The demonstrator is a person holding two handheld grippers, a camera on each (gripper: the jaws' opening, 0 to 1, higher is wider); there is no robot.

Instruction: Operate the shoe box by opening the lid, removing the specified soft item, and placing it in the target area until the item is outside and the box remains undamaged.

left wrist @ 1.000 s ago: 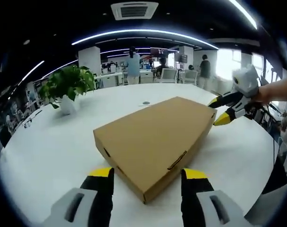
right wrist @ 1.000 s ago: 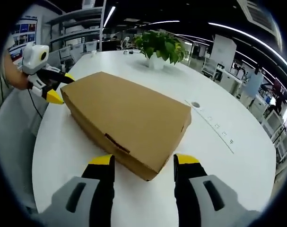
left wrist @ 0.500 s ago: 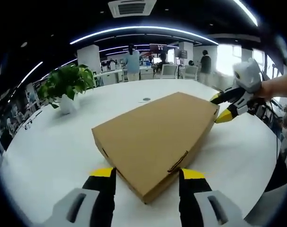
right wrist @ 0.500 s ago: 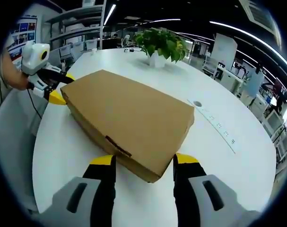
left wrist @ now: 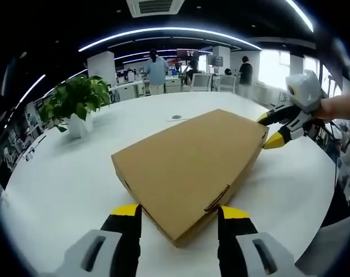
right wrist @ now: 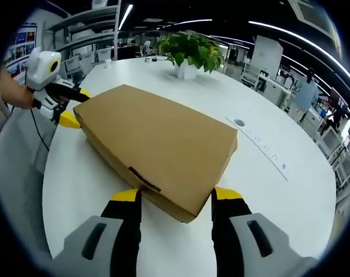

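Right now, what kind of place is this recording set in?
Most likely an open-plan office: a large white table with a potted plant, desks with monitors behind, people standing, and strip ceiling lights.

You cannot see inside the closed brown cardboard shoe box [left wrist: 189,170] (its lid is down). Its near corner [right wrist: 186,210] hides the white table [right wrist: 290,196] between your jaws.

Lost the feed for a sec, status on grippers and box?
Left gripper open, jaws straddling one box corner. Right gripper open, straddling the opposite corner. Shoe box flat on white table, lid shut. Potted plant well clear.
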